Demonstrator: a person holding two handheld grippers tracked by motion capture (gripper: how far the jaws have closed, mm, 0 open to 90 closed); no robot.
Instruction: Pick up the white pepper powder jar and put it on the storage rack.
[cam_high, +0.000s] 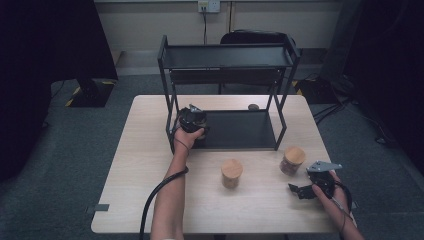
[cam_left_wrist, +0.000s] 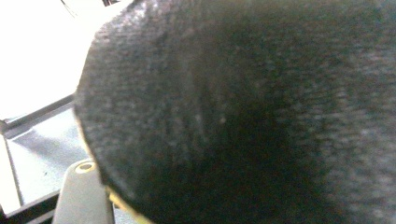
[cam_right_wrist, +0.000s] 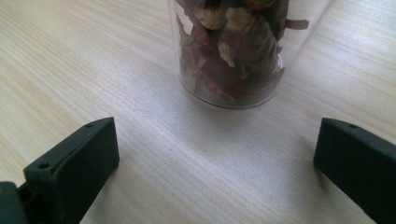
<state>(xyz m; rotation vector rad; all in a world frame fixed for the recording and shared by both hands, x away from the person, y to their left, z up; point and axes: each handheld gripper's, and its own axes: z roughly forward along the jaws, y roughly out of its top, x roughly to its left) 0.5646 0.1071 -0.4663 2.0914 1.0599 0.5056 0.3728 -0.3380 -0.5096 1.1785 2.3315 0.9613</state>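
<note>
At the left front corner of the black rack's lower shelf (cam_high: 245, 131), my left gripper (cam_high: 192, 121) is shut on a dark round object (cam_left_wrist: 224, 116) with a yellowish rim. That object hides most of the left gripper view; one grey finger (cam_left_wrist: 80, 196) shows beside it. My right gripper (cam_high: 299, 191) rests low over the table at the right, open and holding nothing. Just ahead of its jaws (cam_right_wrist: 215, 135) stands a glass jar of red dried pieces (cam_right_wrist: 231, 51), wooden-lidded (cam_high: 292, 159). A second wooden-lidded jar (cam_high: 231, 173) stands mid-table.
The two-tier rack has an upper shelf (cam_high: 227, 56) with nothing on it that I can see. A small dark item (cam_high: 253, 106) lies on the table behind the rack. A dark chair (cam_high: 255, 37) stands beyond the table's (cam_high: 145, 150) far edge.
</note>
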